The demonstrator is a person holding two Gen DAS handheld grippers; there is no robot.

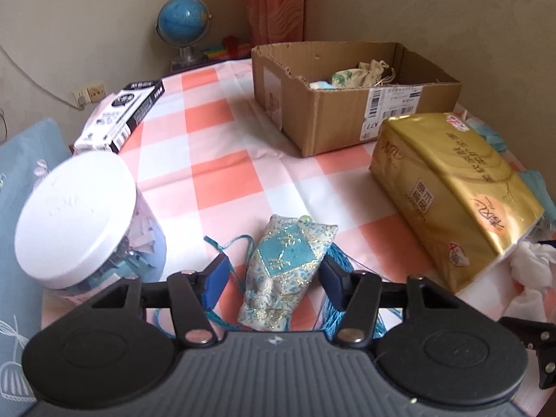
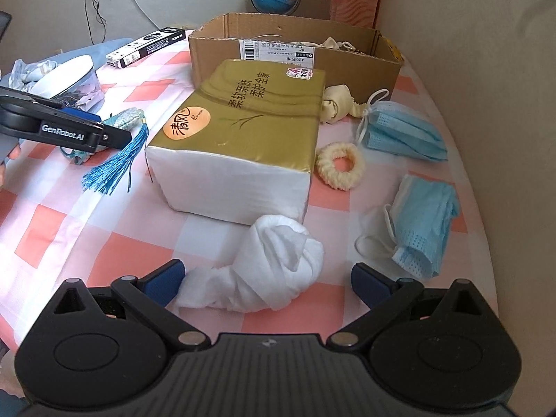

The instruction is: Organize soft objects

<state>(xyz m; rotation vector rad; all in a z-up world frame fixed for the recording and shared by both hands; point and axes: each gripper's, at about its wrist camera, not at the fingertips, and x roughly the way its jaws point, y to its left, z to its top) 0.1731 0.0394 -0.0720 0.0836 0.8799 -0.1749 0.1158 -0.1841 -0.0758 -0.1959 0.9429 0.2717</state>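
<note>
The left gripper (image 1: 272,274) is wide around the blue pouch (image 1: 281,271). The right gripper (image 2: 266,278) is wide around the white cloth (image 2: 264,267).

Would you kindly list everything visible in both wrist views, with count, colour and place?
Sachet: one, blue-gold with tassel, between the left tongs' fingers.
White cloth: one, bunched, between the right tongs' fingers.
Tissue pack: one, gold, table centre.
Face masks: two, blue, right side; second nearer.
Scrunchie: one, cream, right of the pack.
Cream cloth: one, knotted, before the box.
Cardboard box: one, brown, far side, holding pouches.
Jar: one, white-lidded, left.
Carton: one, black-white, far left.
Globe: one, blue, background.
Tablecloth: orange-white check.
Left tongs: open.
Right tongs: open.
</note>
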